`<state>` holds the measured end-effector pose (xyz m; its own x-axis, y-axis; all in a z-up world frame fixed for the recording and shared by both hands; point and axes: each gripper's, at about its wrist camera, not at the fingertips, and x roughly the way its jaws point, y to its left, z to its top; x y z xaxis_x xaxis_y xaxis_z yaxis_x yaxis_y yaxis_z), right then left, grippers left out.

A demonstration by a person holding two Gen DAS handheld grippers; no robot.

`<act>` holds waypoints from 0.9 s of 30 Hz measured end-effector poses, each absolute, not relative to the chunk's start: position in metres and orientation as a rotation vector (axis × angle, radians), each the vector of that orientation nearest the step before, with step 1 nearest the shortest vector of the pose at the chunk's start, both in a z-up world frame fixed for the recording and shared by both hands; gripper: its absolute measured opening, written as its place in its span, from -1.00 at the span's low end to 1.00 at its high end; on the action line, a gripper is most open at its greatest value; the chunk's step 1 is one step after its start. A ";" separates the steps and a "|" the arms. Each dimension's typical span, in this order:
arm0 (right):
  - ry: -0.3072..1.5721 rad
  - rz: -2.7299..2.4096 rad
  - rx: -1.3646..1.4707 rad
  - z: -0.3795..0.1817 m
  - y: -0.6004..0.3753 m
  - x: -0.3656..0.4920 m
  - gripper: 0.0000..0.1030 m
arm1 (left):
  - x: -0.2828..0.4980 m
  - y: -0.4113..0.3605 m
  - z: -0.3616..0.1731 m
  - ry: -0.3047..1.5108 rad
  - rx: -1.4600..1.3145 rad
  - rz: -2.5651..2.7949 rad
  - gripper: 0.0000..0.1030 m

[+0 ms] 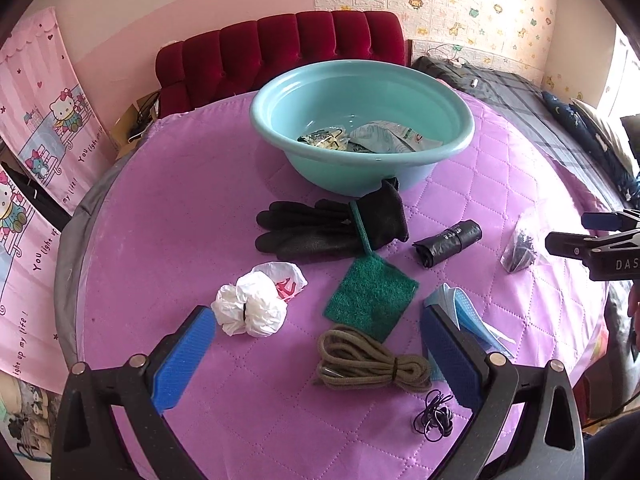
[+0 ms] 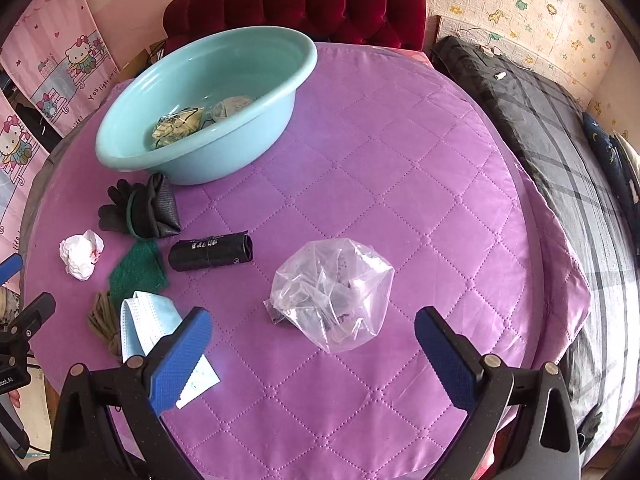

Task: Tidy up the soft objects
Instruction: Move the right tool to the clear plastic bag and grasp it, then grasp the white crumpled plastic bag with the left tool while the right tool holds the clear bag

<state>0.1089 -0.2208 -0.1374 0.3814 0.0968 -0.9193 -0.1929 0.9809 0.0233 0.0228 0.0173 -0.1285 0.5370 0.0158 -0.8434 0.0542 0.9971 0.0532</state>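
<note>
Purple quilt (image 2: 360,184) — teal basin (image 2: 280,80), clear bag (image 2: 332,292).

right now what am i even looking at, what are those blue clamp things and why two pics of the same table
The blue-tipped clamps are handheld two-finger grippers, one in each of a person's hands, each carrying a wide-angle camera looking along its fingers. One picture comes from the left gripper, the other from the right gripper. Both are open and hold nothing.

On the purple quilted cover sit a teal basin with packets inside, black gloves, a green scrub pad, a black roll, a crumpled white bag, a coiled brown cord, a blue face mask, thin black bands and a clear plastic bag, directly ahead of the right gripper.
</note>
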 end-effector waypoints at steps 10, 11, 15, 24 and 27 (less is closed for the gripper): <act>1.206 0.161 -0.055 -0.155 -0.228 0.130 0.99 | 0.024 0.025 -0.136 1.023 0.055 0.006 1.00; 1.207 0.164 -0.047 -0.156 -0.228 0.132 0.99 | 0.024 0.025 -0.135 1.022 0.054 0.008 1.00; 1.206 0.166 -0.018 -0.155 -0.229 0.138 0.89 | 0.026 0.026 -0.135 1.017 0.057 0.017 1.00; 1.204 0.216 0.024 -0.153 -0.230 0.139 -0.35 | 0.028 0.033 -0.134 1.019 0.048 0.037 1.00; 1.197 0.214 0.024 -0.148 -0.227 0.137 -0.48 | 0.029 0.037 -0.136 1.028 0.039 0.044 1.00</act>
<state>0.1366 -0.2275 -0.1482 0.3477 0.1778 -0.9206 -0.1529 0.9795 0.1314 0.0290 0.0372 -0.1363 0.5160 0.0547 -0.8549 -0.0179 0.9984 0.0531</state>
